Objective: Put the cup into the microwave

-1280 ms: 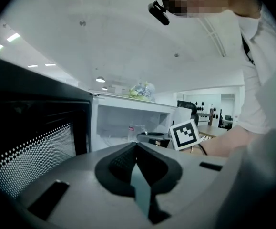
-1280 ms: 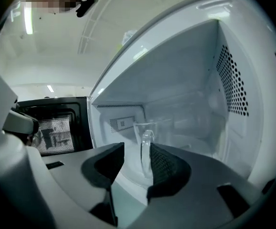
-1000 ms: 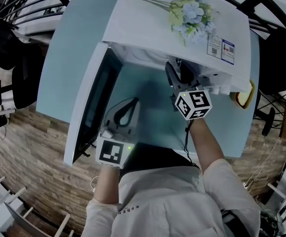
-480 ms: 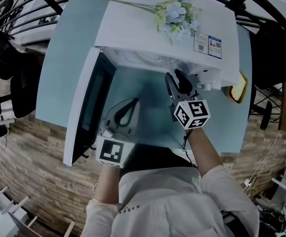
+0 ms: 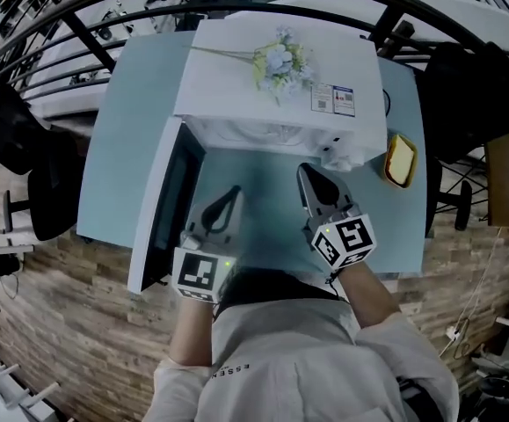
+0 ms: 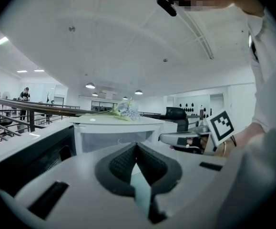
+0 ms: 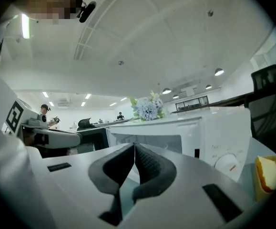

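The white microwave [image 5: 280,69] stands on the pale blue table [image 5: 131,104], with its door [image 5: 162,209] swung open to the left. No cup shows in any view, and the cavity [image 5: 254,134] appears only as a pale strip. My right gripper [image 5: 307,172] hovers in front of the opening, outside it. Its jaws are closing, and the tips meet with nothing between them [image 7: 134,147]. My left gripper [image 5: 233,192] is shut and empty beside the open door. It points at the microwave [image 6: 114,132].
A bunch of pale flowers [image 5: 276,60] lies on the microwave's top. A yellow object [image 5: 401,159] sits on the table to the right of the microwave, also seen at the right edge [image 7: 266,175]. The control dial [image 7: 226,162] faces my right gripper. Wooden floor surrounds the table.
My right gripper has drawn back out of the microwave's opening toward the person, and its jaws have gone from open to shut. The left gripper rose slightly.
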Demonstrator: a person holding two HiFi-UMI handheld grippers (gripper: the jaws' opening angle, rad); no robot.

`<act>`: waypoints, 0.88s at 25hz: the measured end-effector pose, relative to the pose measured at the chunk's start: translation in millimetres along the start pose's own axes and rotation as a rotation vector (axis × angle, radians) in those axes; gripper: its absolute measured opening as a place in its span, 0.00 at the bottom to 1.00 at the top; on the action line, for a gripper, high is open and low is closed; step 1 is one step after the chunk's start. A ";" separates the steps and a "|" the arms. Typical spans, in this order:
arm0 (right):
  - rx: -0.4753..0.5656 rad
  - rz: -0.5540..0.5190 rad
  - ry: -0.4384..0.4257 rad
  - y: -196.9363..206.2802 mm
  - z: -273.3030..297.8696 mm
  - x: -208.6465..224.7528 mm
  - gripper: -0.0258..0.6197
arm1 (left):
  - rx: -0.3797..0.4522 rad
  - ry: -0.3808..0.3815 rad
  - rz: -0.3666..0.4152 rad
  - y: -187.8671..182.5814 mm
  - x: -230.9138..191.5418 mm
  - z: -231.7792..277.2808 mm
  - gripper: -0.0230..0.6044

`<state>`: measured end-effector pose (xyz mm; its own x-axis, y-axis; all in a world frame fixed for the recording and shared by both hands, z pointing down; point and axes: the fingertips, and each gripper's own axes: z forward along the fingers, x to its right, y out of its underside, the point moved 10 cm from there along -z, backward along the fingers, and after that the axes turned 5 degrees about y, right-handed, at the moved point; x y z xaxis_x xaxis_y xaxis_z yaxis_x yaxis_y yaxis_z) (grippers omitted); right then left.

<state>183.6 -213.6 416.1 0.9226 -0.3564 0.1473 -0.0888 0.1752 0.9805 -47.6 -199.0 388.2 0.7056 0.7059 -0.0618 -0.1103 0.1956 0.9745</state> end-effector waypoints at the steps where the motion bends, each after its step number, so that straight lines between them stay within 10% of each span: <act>1: 0.012 -0.006 -0.006 -7.7 -5.7 -2.9 0.07 | 0.007 0.008 0.020 -3.9 -0.8 -2.7 0.04; 22: 0.182 -0.120 0.085 -98.9 -83.7 -50.0 0.07 | 0.092 0.075 0.112 -80.6 -0.1 -54.6 0.04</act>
<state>177.6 -136.3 300.9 0.9582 -0.2853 0.0239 -0.0355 -0.0356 0.9987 -77.0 -177.7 297.9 0.6380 0.7692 0.0360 -0.1186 0.0519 0.9916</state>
